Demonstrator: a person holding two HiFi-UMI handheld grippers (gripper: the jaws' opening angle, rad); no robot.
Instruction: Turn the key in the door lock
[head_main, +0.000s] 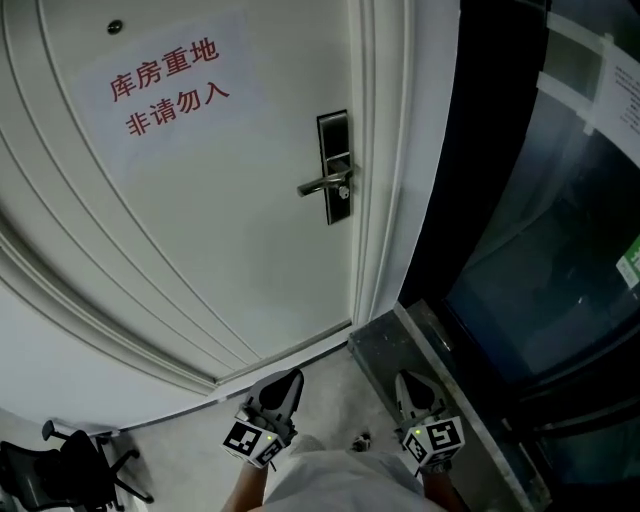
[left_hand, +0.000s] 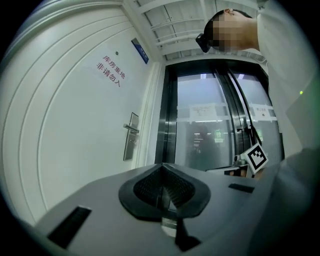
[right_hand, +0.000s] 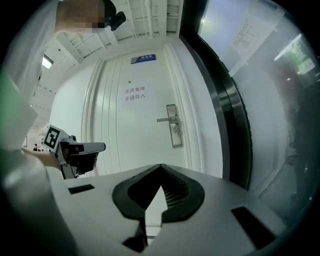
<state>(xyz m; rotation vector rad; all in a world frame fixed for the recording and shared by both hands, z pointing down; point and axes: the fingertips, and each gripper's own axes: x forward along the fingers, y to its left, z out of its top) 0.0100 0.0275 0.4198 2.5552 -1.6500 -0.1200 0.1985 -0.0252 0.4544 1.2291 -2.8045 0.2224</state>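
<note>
My left tool and right tool are both closed, with nothing in them. The door lock is well ahead of them, not yet reached. I judge this the approach; next, one tool must open near the lever handle.

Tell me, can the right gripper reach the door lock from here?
Not yet, probably: the right gripper hangs well short of the lock, fingers shut. Nothing stands between them, so moving closer should do.

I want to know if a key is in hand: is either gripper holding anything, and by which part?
Nothing is held: the left gripper and the right gripper both have their jaws closed together, empty.
</note>
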